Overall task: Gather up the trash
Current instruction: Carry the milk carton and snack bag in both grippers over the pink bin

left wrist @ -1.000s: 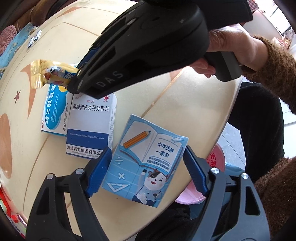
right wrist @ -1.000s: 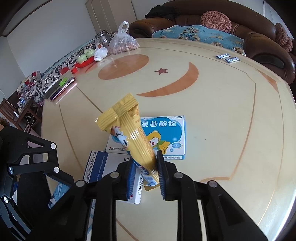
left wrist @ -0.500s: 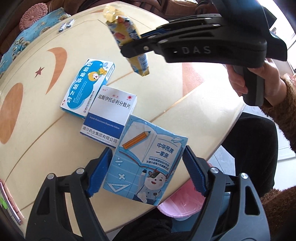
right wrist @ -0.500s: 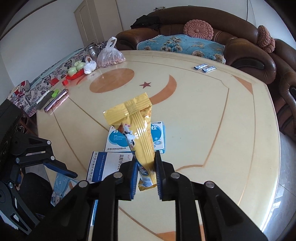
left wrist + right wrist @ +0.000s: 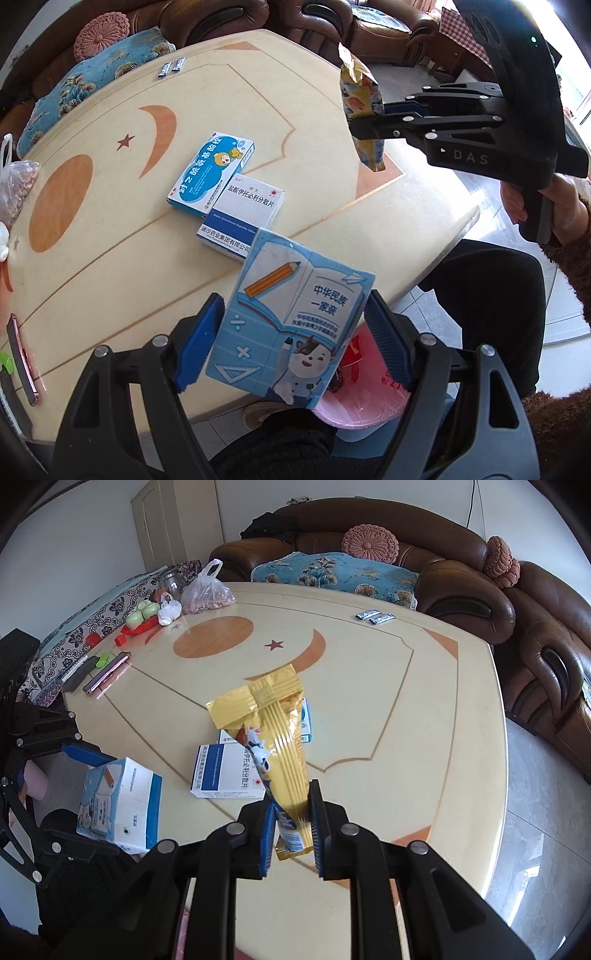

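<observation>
My left gripper (image 5: 295,343) is shut on a blue milk carton (image 5: 291,325) with a cartoon cow, held over the table's near edge above a pink trash bin (image 5: 364,406). The carton also shows in the right wrist view (image 5: 122,805). My right gripper (image 5: 291,830) is shut on a yellow snack wrapper (image 5: 273,738), held upright above the table; it shows in the left wrist view (image 5: 364,118) at the upper right. Two medicine boxes lie on the table: a blue and white one (image 5: 212,173) and a white one with a blue band (image 5: 243,218).
The round cream table (image 5: 369,701) carries two small sachets (image 5: 375,616), a bag of nuts (image 5: 207,594), a phone (image 5: 107,674) and small items at the far left. A brown sofa (image 5: 461,572) stands behind. The person's legs are by the bin.
Both grippers have lifted and pulled back toward the table's near edge. The right gripper has carried the wrapper up and to the right, away from the medicine boxes. The pink bin shows more.
</observation>
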A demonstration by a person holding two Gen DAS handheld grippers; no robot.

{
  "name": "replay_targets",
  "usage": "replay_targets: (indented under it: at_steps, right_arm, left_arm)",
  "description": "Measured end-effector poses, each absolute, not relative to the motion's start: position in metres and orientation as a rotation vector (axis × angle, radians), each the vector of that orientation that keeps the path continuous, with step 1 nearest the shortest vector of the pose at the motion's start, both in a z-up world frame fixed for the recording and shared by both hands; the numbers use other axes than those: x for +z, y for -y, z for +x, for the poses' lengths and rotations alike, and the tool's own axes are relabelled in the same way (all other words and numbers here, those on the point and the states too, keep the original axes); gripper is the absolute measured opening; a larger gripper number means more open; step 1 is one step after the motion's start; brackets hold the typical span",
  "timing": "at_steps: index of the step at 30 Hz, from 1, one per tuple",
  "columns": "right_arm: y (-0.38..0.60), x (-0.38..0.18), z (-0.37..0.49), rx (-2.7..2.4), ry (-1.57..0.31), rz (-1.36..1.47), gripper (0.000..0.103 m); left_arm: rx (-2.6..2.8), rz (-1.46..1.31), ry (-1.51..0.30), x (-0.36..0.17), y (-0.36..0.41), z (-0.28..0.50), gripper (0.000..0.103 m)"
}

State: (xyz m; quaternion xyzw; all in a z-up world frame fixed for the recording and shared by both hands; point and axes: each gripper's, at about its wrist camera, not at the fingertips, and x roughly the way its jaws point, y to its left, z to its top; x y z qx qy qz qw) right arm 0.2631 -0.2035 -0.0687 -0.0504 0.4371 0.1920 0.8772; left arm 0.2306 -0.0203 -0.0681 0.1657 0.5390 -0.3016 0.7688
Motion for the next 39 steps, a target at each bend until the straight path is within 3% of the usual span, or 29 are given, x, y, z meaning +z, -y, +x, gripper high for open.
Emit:
replay_targets:
  at_steps: [15,39]
  right_arm:
    - [0.204,-0.055,0.158,0.381,-0.928,-0.108,0.017]
    - [0.171,-0.125,0.058,0.424,-1.049,-0.117,0.017]
  left_arm:
    - [-0.67,0.382,-1.115,-0.054,0.016,0.162,0.076]
    - [-0.69,0.376,-1.192,-0.133,0.014,0.088,0.076]
